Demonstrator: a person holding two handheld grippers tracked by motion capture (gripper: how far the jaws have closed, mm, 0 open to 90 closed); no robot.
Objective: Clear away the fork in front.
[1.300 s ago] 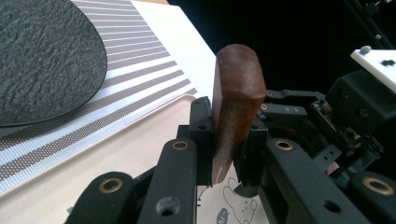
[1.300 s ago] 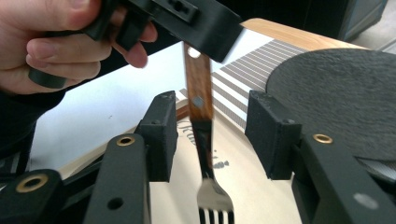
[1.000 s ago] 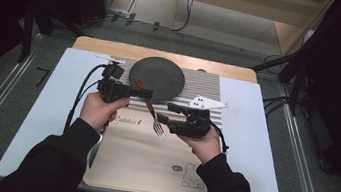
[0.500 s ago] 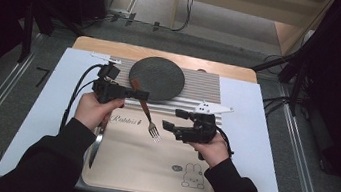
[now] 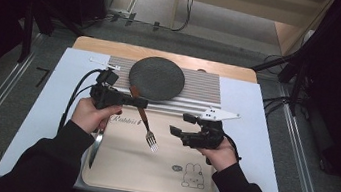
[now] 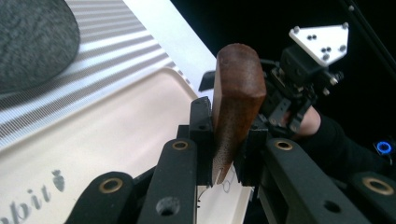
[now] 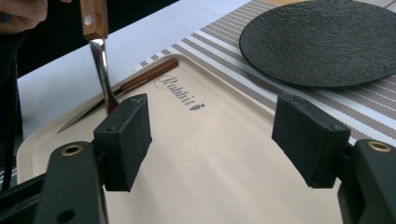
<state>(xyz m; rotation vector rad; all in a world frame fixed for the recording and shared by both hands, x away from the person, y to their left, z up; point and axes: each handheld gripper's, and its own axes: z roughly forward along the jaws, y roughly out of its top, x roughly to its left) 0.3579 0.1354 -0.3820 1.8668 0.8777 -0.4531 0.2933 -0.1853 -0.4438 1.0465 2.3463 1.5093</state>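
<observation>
- Over the beige tray (image 5: 117, 169) at the near edge of the counter (image 5: 253, 138), we see two hand-held claws at work, the person's dark sleeves coming in from six o'clock.
- At nine o'clock of the tray, the left claw (image 5: 143, 103) is clenched on the brown wooden handle of a fork (image 5: 146, 127); in the left gripper view that handle (image 6: 236, 93) stands pinched between the two black jaws.
- From that grip the fork slants down toward five o'clock in the high view, its tines hanging over the middle of the tray; whether they touch it we cannot tell.
- At three o'clock of the fork, the right claw (image 5: 174, 130) is released: its jaws have just been opening, and in the right gripper view they stand wide apart with nothing between them over bare tray.
- We see the fork's steel neck (image 7: 103, 70) at eleven o'clock in the right gripper view, near the left jaw but apart from it.
- Along the tray's nine o'clock rim lies a knife (image 5: 96, 141) with a wooden handle, just below the left hand (image 5: 86, 114).
- At twelve o'clock of the tray, a dark round plate (image 5: 157, 78) rests on a striped mat (image 5: 200, 87).
</observation>
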